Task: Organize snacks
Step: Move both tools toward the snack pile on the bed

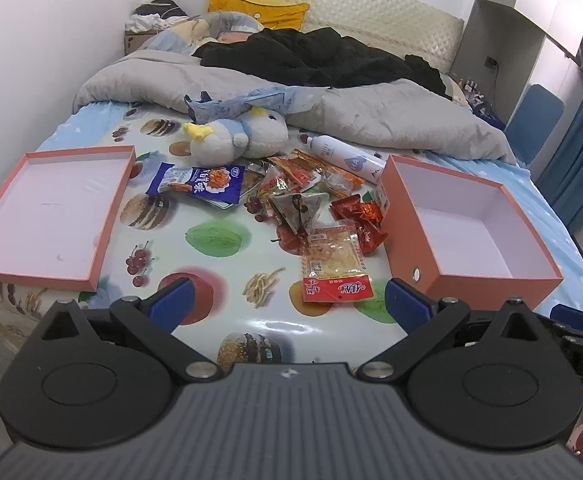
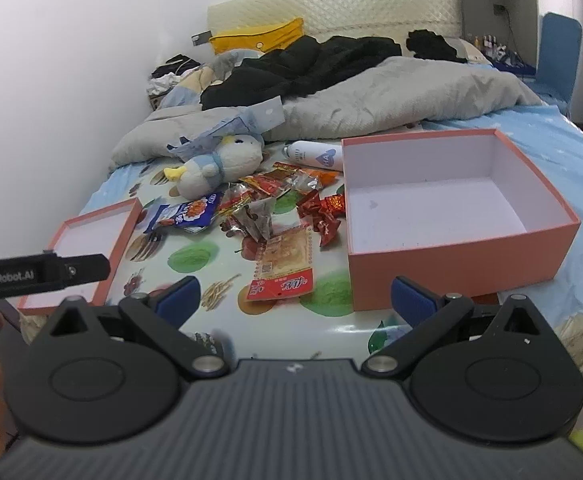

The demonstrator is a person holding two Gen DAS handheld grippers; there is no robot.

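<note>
At the middle of the fruit-print sheet [image 1: 219, 236] lies the heap of snacks [image 1: 311, 196]: a red-and-yellow packet [image 1: 333, 268] nearest the camera, red foil sweets [image 1: 361, 218] at its 1 o'clock, a blue pouch [image 1: 201, 182] at its 10 o'clock. The deep pink box [image 1: 479, 236] stands at 3 o'clock of the heap, the shallow lid [image 1: 47, 212] at 9 o'clock. A plush bird [image 1: 231, 136] and white bottle [image 1: 347, 158] lie toward 12. The left gripper [image 1: 287, 300] and right gripper [image 2: 295, 300] hover spread wide, holding nothing.
</note>
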